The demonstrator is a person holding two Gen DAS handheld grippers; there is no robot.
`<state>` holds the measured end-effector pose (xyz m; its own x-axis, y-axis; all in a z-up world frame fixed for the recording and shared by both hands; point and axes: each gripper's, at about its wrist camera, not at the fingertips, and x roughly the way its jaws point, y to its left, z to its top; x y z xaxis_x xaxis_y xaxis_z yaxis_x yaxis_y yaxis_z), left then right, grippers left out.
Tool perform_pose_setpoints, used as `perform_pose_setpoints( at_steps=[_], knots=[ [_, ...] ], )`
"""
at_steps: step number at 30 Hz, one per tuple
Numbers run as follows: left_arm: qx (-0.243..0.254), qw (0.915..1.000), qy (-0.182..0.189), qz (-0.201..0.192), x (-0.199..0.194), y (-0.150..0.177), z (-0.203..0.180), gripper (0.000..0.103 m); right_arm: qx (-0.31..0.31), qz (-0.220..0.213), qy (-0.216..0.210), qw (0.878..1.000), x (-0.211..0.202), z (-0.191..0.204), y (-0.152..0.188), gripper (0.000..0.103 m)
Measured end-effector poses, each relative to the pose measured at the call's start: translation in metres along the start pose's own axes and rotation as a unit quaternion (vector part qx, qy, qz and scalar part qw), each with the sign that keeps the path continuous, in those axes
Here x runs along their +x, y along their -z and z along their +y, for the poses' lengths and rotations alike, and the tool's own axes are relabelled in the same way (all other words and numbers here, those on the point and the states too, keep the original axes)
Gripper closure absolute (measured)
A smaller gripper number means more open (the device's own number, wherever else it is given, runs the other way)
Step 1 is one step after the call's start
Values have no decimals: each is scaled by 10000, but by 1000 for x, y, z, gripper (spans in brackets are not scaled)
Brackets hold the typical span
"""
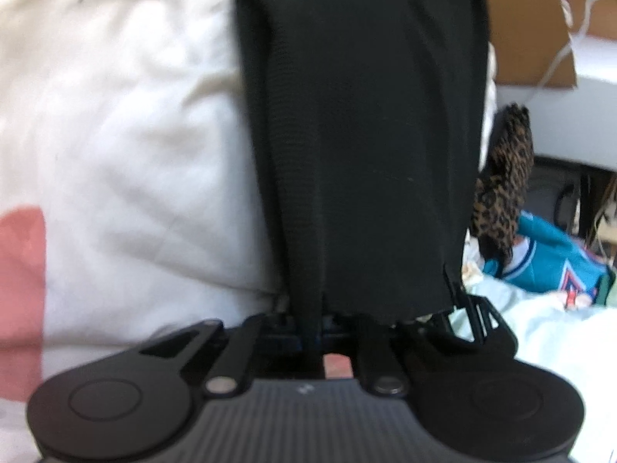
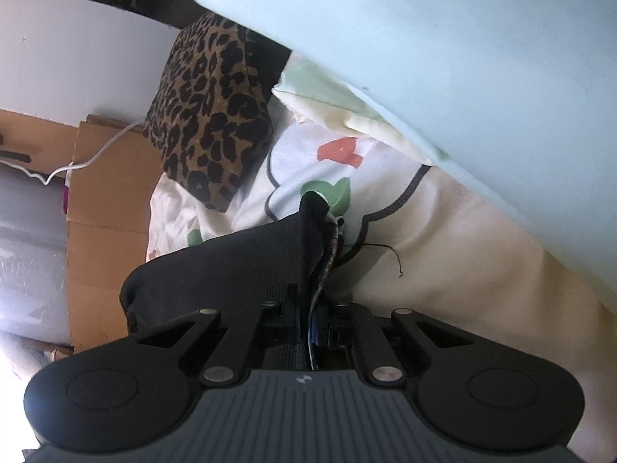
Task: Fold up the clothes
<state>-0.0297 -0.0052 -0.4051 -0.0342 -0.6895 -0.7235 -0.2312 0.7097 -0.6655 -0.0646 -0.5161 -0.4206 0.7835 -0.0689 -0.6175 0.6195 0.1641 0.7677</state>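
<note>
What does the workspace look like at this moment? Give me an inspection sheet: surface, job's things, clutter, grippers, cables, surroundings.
Surface: white bedding with pink, green and pale blue print, rumpled.
Job's things: black garment, gripped at two places, stretched up from the left gripper.
Clutter: leopard-print fabric; teal jersey on the bed.
Grippers: left gripper jaws shut on the black garment; right gripper jaws shut on a folded edge of it.
Cables: white cord lying across the cardboard.
Surroundings: cardboard box, white furniture, pale blue sheet overhead on the right.
</note>
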Motion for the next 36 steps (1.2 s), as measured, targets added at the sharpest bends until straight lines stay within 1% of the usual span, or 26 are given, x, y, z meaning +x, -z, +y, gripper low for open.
perform_pose_setpoints(
  at_steps=[5, 10, 12, 16, 19, 21, 26, 29, 30, 31, 32, 36],
  knots=[
    [114, 9999, -36, -106, -39, -2, 0, 98, 108, 122, -69, 9998, -20, 9, 6, 101],
    [212, 9992, -262, -226, -59, -4, -9, 99, 73, 283, -79, 9995, -43, 21, 16, 101],
    [272, 9986, -380, -242, -71, -2, -10, 99, 53, 341, -80, 9994, -52, 25, 20, 101],
    [325, 9969, -652, -300, -82, -6, -17, 99, 15, 534, -80, 9985, -69, 30, 35, 101],
    [426, 9945, -904, -303, -94, -10, -19, 99, 97, 714, -36, 9974, -77, 26, 48, 101],
    [517, 9925, -1075, -280, -91, -14, -27, 99, 102, 858, 25, 9963, -82, 24, 57, 101],
    [688, 9878, -1364, -298, -106, -25, -27, 99, -252, 1208, 86, 9923, -91, 30, 78, 101],
    [800, 9851, -1496, -277, -106, -33, -35, 99, -440, 1463, 49, 9883, -94, 33, 88, 101],
    [854, 9839, -1551, -255, -93, -34, -47, 99, -458, 1555, 47, 9868, -94, 33, 91, 101],
    [908, 9826, -1607, -231, -71, -36, -67, 99, -414, 1660, 43, 9852, -94, 31, 94, 101],
    [968, 9809, -1677, -196, -61, -38, -75, 98, -381, 1747, 46, 9839, -94, 30, 97, 101],
    [1011, 9774, -1854, -79, -59, -45, -68, 98, -317, 2133, 157, 9763, -86, 24, 106, 101]
  ],
)
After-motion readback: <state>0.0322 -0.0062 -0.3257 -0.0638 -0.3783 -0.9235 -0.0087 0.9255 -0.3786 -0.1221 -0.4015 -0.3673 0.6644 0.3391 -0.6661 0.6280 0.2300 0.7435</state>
